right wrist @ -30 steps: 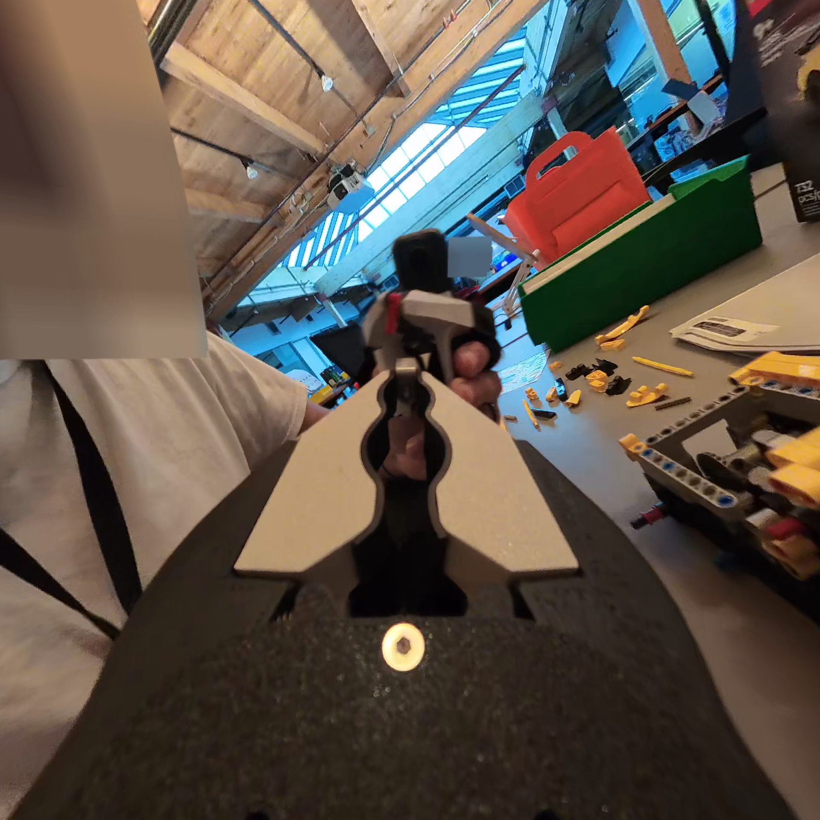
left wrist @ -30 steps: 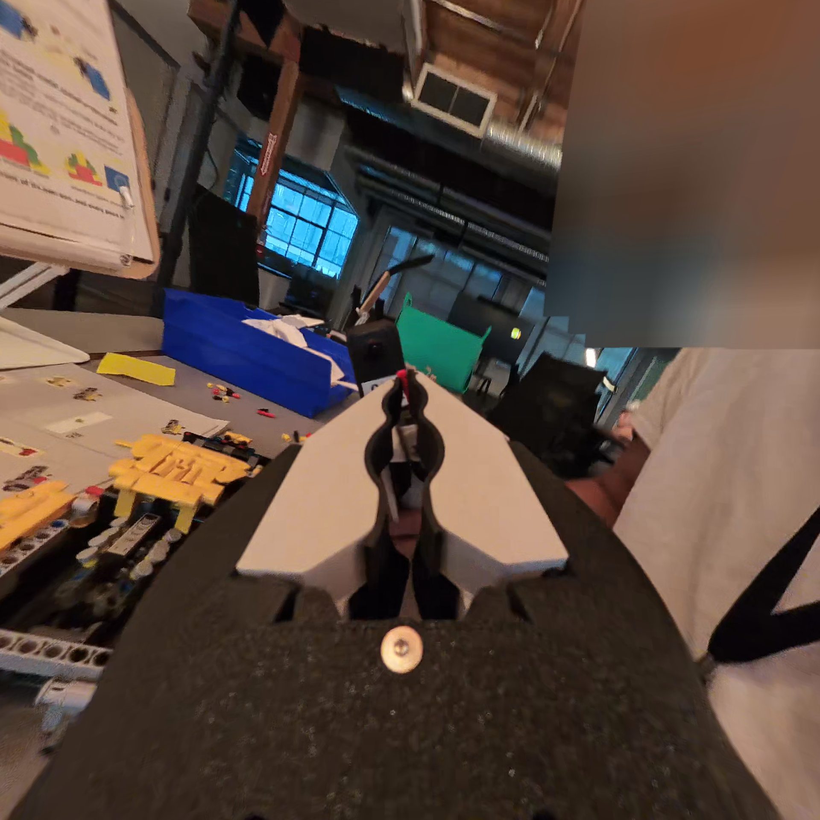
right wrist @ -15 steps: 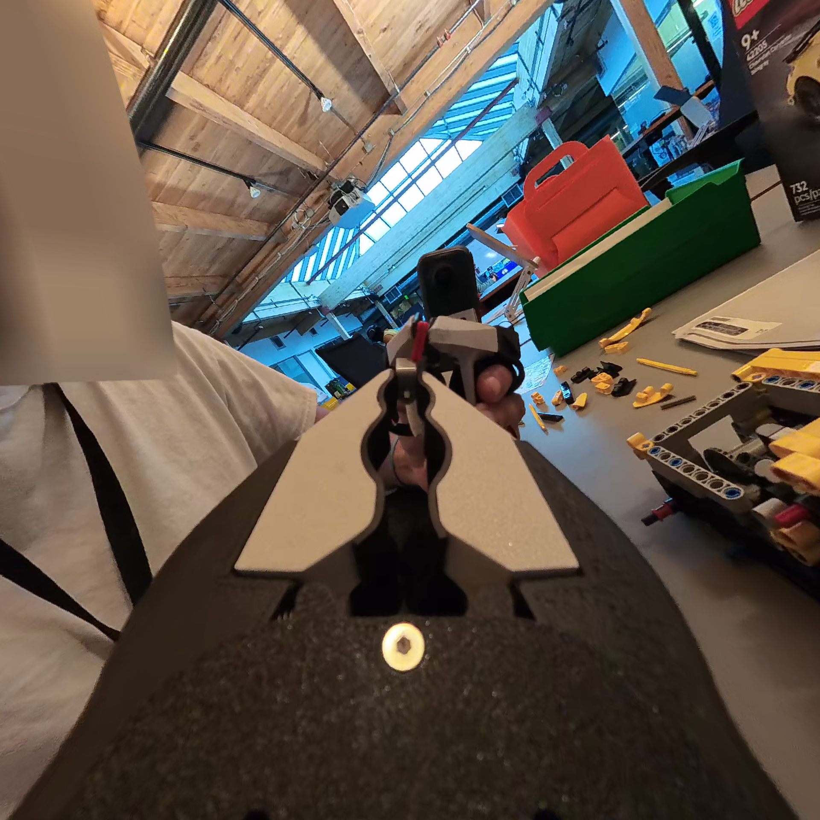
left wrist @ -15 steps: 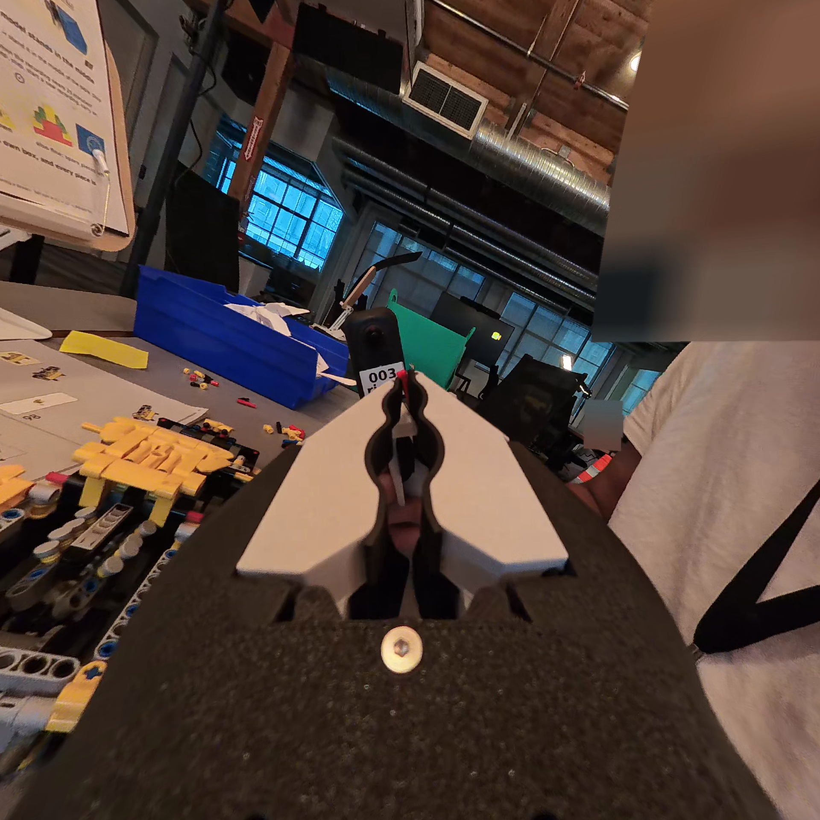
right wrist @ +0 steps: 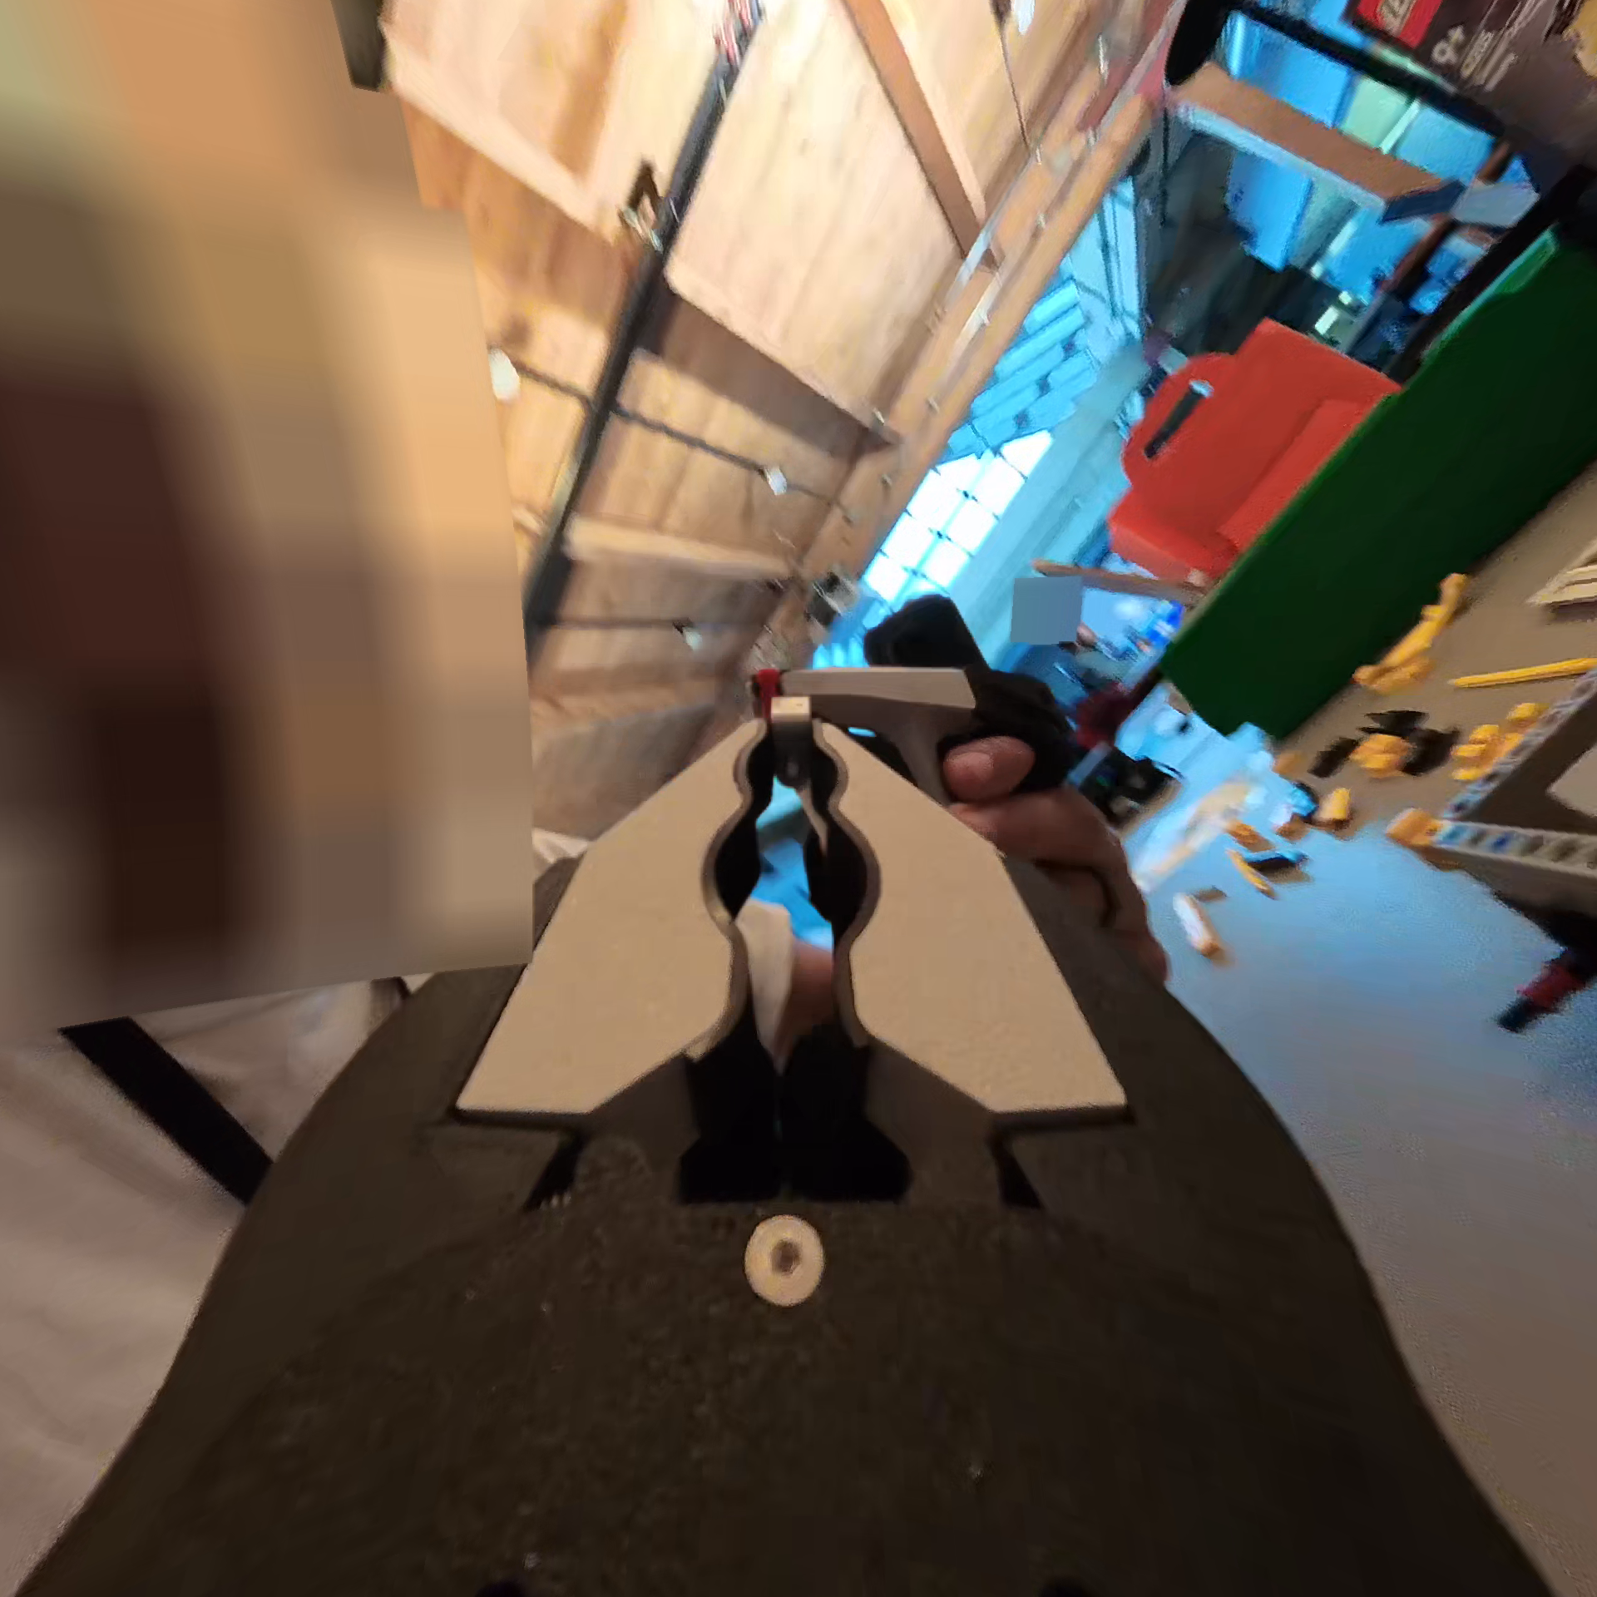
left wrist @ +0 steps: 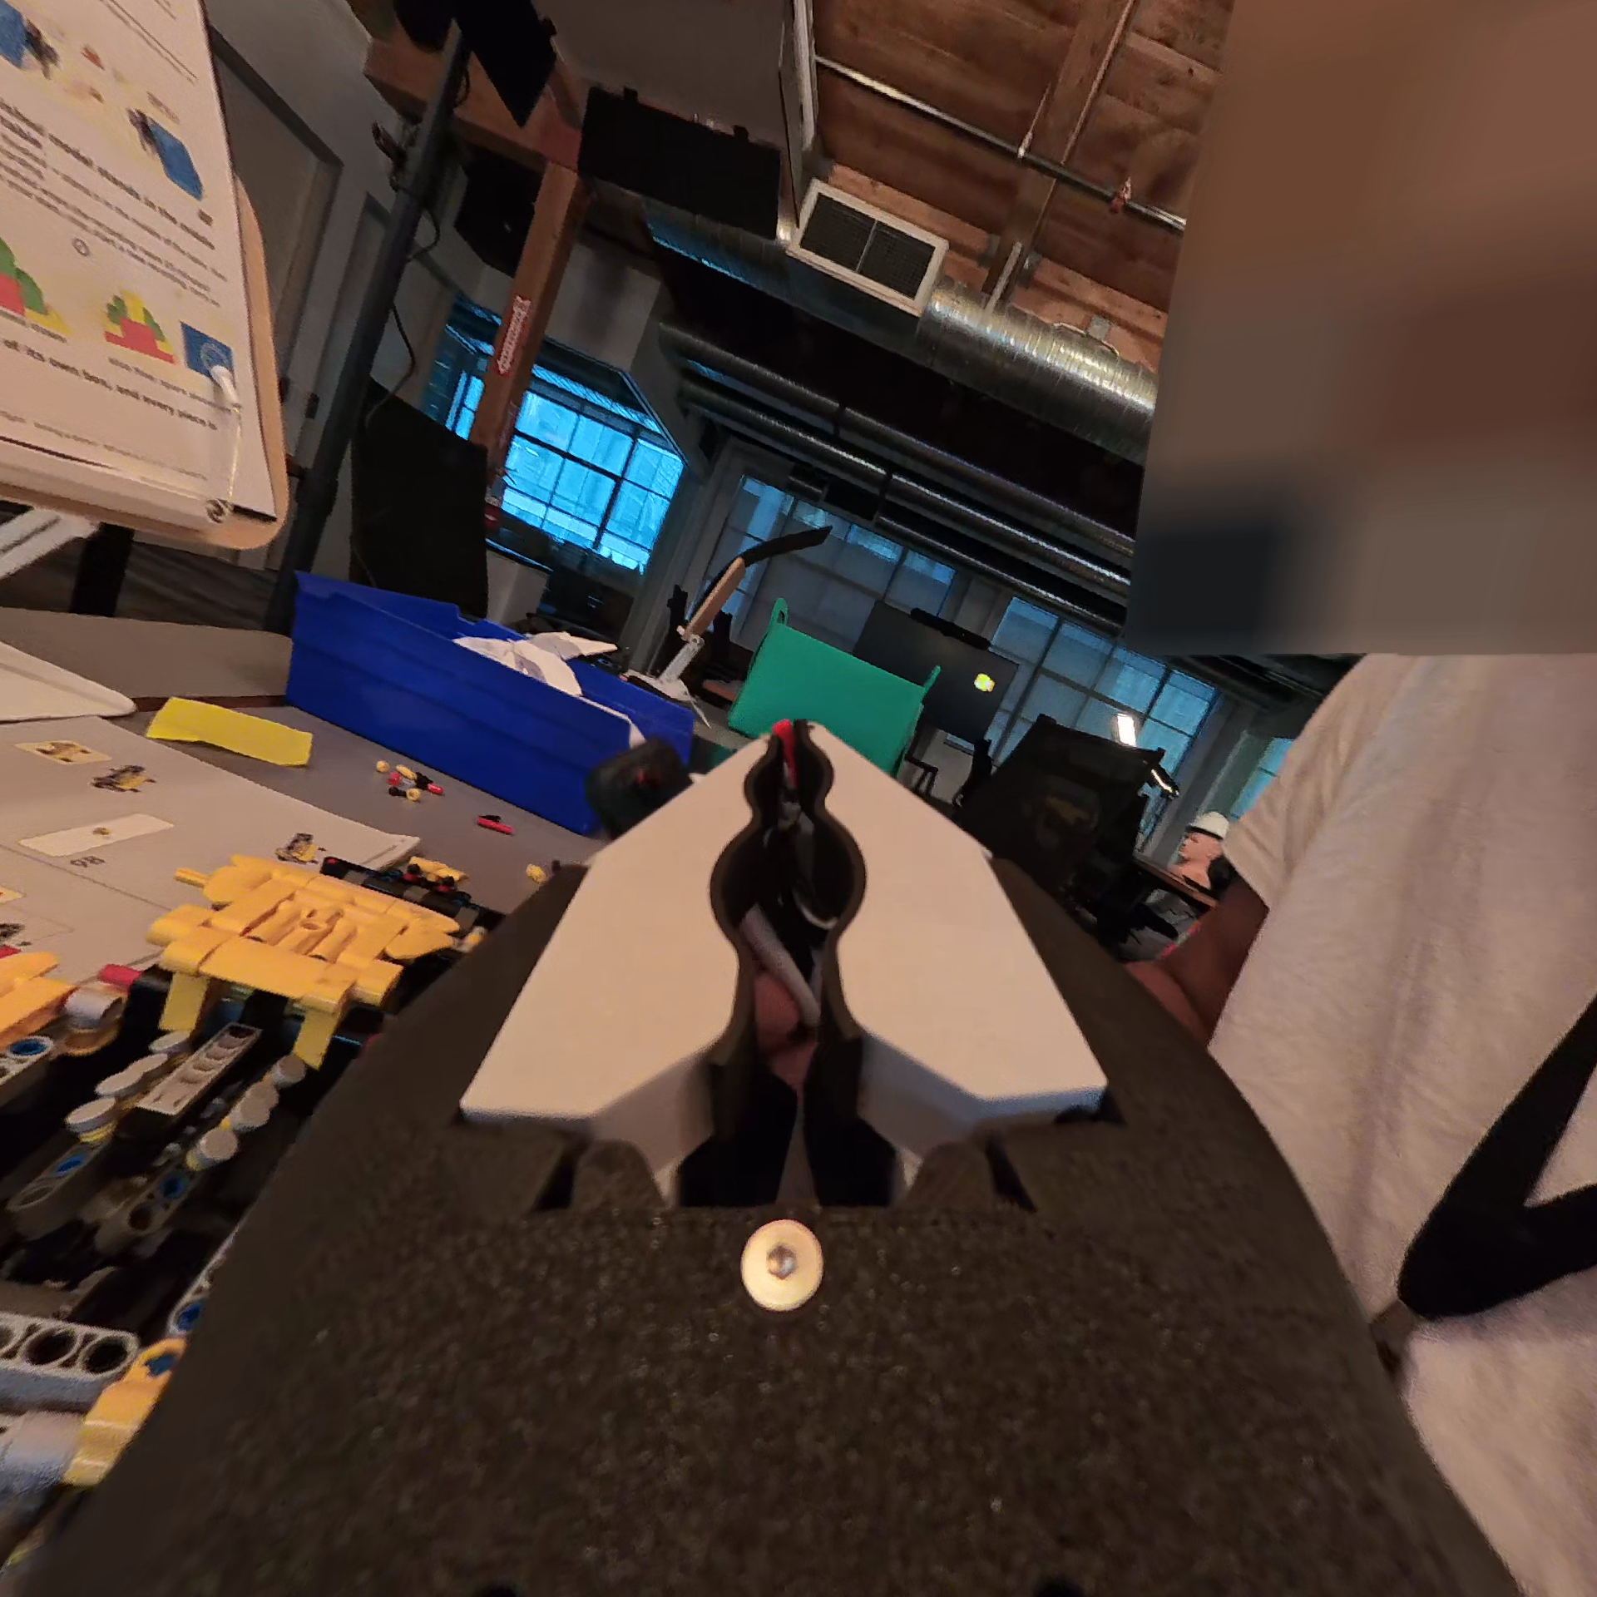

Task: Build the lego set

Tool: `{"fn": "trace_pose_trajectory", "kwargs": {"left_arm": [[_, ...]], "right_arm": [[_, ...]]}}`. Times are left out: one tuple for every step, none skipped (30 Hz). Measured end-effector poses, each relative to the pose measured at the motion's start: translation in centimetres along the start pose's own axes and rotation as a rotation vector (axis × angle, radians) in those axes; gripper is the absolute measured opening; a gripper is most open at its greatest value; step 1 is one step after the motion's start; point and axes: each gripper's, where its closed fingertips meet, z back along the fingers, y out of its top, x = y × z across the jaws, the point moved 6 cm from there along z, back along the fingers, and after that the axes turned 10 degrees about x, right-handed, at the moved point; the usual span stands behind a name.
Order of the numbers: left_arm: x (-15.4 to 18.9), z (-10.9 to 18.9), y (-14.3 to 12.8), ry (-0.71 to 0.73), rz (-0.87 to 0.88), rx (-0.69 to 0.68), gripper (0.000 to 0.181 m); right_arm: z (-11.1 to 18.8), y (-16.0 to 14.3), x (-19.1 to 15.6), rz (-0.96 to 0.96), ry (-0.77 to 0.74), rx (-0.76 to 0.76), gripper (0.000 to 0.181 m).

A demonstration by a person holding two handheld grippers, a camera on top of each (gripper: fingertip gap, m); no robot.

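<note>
Grey worktable [left wrist: 216, 799] scattered with parts; both grippers raised, tip to tip. Right gripper [right wrist: 788, 734] has tilted, clamped on small grey piece [right wrist: 791, 722]; left gripper [left wrist: 791, 752] pinching small red piece [left wrist: 783, 733]. Mating underway.

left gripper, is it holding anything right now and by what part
Yes: the left gripper is shut on a small red piece, pinched at its very tips; only the piece's top end shows above them.
</note>
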Motion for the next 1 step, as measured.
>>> {"fn": "trace_pose_trajectory", "kwargs": {"left_arm": [[-0.1, -0.09, 0.14, 0.012, 0.002, 0.019, 0.002]], "right_arm": [[-0.17, -0.1, 0.13, -0.048, 0.033, 0.076, 0.006]]}}
